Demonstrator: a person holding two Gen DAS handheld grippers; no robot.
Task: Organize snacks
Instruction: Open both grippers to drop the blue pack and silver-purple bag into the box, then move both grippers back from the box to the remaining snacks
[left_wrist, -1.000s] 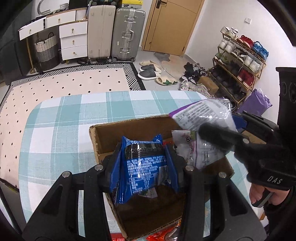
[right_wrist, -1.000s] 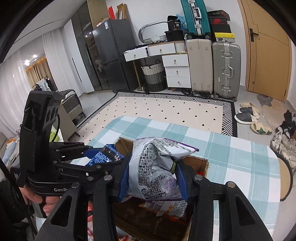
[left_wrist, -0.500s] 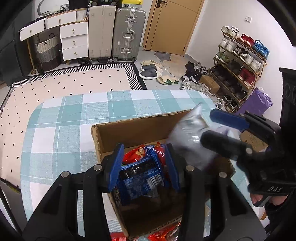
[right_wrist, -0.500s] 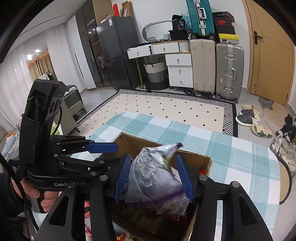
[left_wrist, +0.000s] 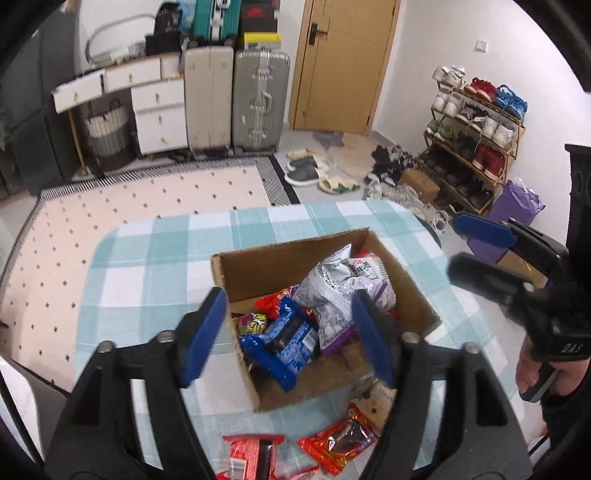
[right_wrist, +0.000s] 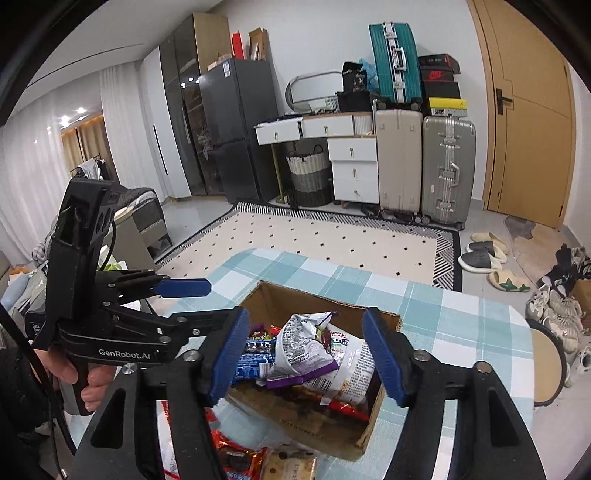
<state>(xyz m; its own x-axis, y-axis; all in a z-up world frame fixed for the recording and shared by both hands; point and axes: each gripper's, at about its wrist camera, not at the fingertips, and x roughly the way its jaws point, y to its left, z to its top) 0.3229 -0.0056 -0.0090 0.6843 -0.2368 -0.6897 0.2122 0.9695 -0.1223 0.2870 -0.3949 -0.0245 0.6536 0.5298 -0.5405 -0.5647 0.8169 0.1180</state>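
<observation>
- The left gripper (left_wrist: 288, 332) is seen with its blue pads spread wide, and nothing is held between them. Its jaws have just been opening.
- The right gripper (right_wrist: 306, 354) is also seen spread wide and empty. Its jaws have just been opening too.
- Both grippers are held above a brown cardboard box (left_wrist: 413, 291), which is set near the middle of the bench (left_wrist: 147, 280). The bench is covered with a teal and white check cloth.
- A blue snack pack (left_wrist: 284, 339) is found lying inside the box, on its left side.
- A silver and purple snack bag (left_wrist: 332, 291) is found in the box too, just beside the blue pack and touching it, on top of other snacks.
- Red snack packs (left_wrist: 273, 299) are seen under these two.
- More red packs (left_wrist: 340, 439) are left on the bench, outside the box, by the near edge.
- Each gripper is held by a hand (right_wrist: 85, 380) of a person.
- Suitcases (right_wrist: 447, 166) and white drawers (right_wrist: 351, 162) are seen by the far wall.
</observation>
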